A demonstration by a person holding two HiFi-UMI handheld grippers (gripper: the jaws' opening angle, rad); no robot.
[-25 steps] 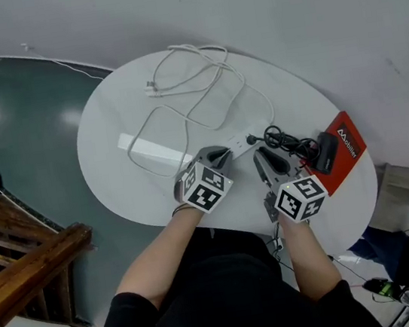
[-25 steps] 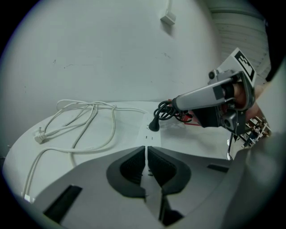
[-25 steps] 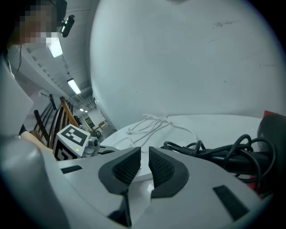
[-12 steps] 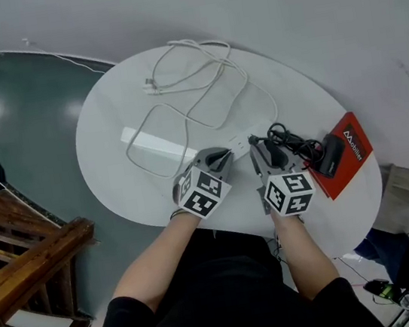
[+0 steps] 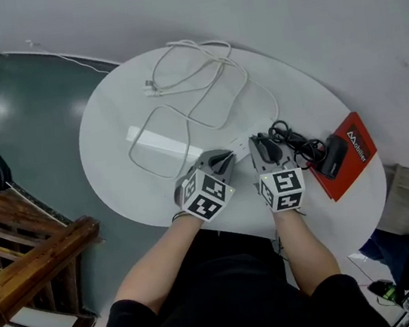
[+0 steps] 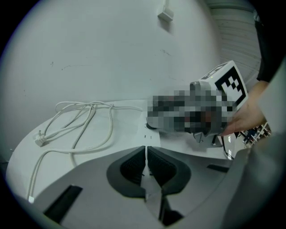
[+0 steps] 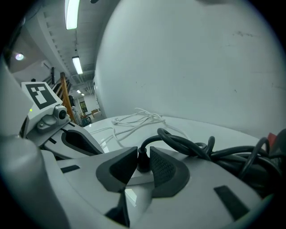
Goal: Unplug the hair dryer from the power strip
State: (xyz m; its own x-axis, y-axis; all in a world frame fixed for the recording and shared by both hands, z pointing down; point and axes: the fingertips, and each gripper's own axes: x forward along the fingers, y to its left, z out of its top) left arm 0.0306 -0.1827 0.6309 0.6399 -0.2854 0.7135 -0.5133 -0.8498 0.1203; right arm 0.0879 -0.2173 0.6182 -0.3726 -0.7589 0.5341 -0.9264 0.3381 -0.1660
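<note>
Left gripper jaws together, likely pinning power strip steady; right gripper jaws just been closing — now clamped on black plug, set for pull.

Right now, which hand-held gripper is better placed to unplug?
Right hand-held gripper: its jaws have just been closing on the black plug between them. Left hand-held gripper, shut, sits at the power strip.

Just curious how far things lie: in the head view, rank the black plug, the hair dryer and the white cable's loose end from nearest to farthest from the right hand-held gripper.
1. Black plug: between the right hand-held gripper's jaws, which have just been closing.
2. Hair dryer: off to its right.
3. White cable's loose end: far upper left.
</note>
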